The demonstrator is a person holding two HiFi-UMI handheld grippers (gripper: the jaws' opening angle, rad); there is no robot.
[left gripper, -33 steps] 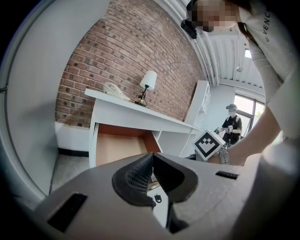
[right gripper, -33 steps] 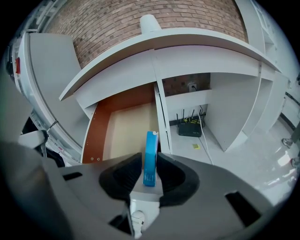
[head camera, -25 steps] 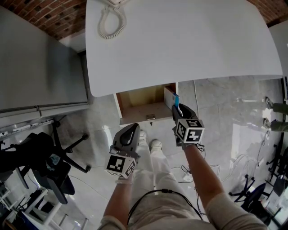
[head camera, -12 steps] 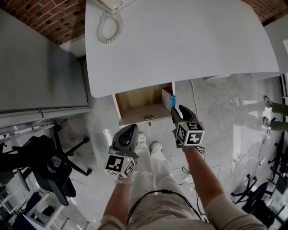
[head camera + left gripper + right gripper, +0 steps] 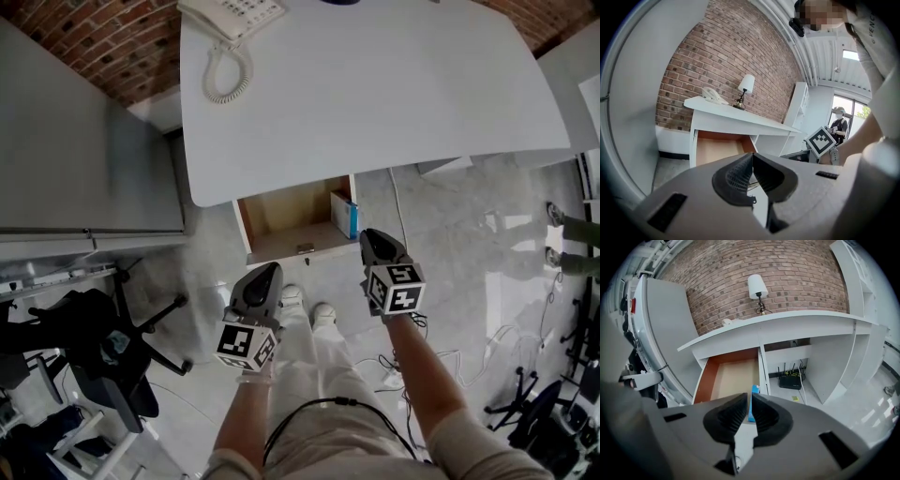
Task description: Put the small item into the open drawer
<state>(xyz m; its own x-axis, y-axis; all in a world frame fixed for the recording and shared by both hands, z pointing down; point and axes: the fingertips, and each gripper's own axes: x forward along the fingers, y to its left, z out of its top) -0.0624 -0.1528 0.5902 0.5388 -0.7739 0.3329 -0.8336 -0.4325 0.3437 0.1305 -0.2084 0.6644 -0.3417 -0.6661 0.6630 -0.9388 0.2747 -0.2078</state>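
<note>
Small blue box [image 5: 346, 215] looks on edge against the drawer [image 5: 281, 217] right wall, may tip or jam on closing; right gripper [image 5: 373, 236] jaws empty, just closing to a slit, left gripper [image 5: 269, 271] jaws closed, empty

The left forearm [image 5: 246, 412] and the right forearm [image 5: 422, 375] reach forward side by side. The left gripper [image 5: 266, 270] points slightly downward, its jaws pressed together and empty. The right gripper [image 5: 371, 236] tilts down more steeply. Its jaws have just been closing and stand a narrow slit apart, with nothing between them.
</note>
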